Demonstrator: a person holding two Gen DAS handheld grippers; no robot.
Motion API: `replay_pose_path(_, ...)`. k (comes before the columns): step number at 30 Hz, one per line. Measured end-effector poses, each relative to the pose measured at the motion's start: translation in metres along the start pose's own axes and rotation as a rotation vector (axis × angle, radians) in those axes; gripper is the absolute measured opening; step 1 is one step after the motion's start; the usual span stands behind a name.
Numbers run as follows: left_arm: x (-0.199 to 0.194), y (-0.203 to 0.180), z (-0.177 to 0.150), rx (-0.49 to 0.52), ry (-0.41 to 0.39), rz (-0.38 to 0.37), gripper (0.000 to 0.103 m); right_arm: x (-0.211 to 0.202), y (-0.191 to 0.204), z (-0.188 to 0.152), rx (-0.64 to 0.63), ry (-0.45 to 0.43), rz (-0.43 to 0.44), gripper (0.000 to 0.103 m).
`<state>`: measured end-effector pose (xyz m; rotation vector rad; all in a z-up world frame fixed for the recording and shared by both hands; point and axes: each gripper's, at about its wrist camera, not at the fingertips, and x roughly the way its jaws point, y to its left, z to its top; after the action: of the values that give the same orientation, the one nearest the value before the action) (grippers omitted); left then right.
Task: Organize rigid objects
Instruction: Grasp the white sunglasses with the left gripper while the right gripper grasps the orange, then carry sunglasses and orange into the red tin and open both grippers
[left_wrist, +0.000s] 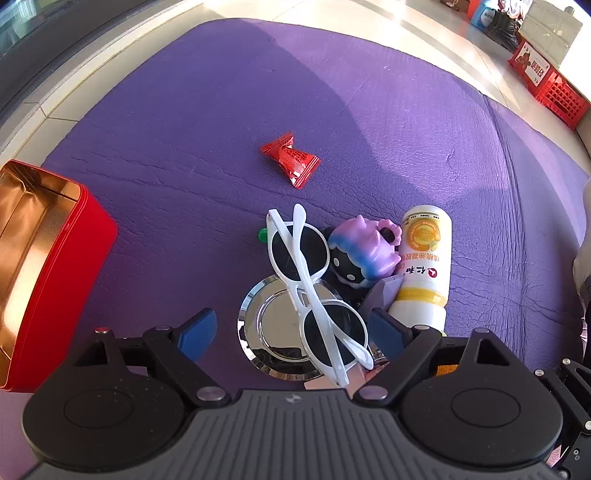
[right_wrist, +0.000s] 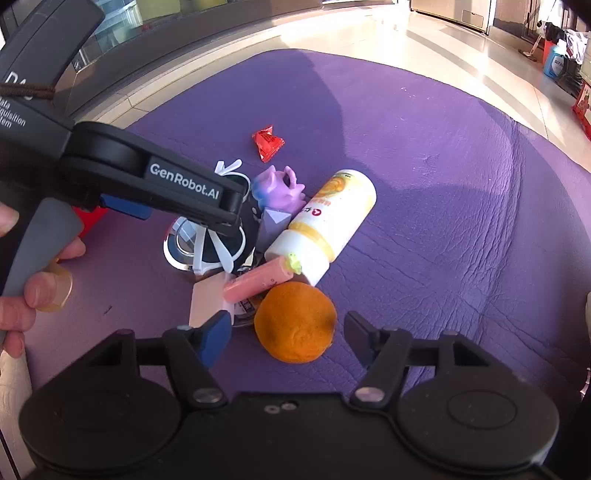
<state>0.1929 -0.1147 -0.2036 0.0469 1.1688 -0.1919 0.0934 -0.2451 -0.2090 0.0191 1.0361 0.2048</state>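
Two grippers, both spread wide and gripping nothing: left gripper (left_wrist: 293, 332) low over the pile, its blue-padded fingers (left_wrist: 197, 332) on either side of the white sunglasses (left_wrist: 316, 291); right gripper (right_wrist: 290, 332) just behind the orange (right_wrist: 295, 321), fingers apart on either side of it, not touching. Sunglasses folded, dark round lenses, arms crossed, lying tilted across a shiny round metal dish (left_wrist: 273, 332) between the left fingers. Just right of them a pink-and-blue toy figure (left_wrist: 364, 247) on a black one, then a white bottle (left_wrist: 424, 269) with yellow label on its side, cap end toward the left gripper. Nearer the right gripper, a pink tube (right_wrist: 258, 280) with green tip leaning against the bottle's cap end, a pale pink block (right_wrist: 207, 302) beside it, both touching the orange's far side. Farther out, alone on the purple mat (left_wrist: 406, 129), a red candy wrapper (left_wrist: 291, 158). At far left, a red tin (left_wrist: 55, 266), open, gold inside, nothing visible in it.
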Motion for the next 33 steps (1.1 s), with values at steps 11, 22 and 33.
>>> replay_pose_path(11,0.005,-0.015,-0.003,0.067,-0.022,-0.005,0.06,0.008,-0.004,0.0,0.043,0.008,0.011,0.061)
replay_pose_path(22,-0.003,-0.013,-0.004,0.107,-0.075,0.005,0.012,0.014,-0.001,-0.004,0.012,0.018,-0.03,0.051)
replay_pose_path(33,-0.01,0.016,-0.003,0.094,-0.078,0.01,0.006,-0.001,0.011,-0.009,-0.041,0.044,-0.062,0.051)
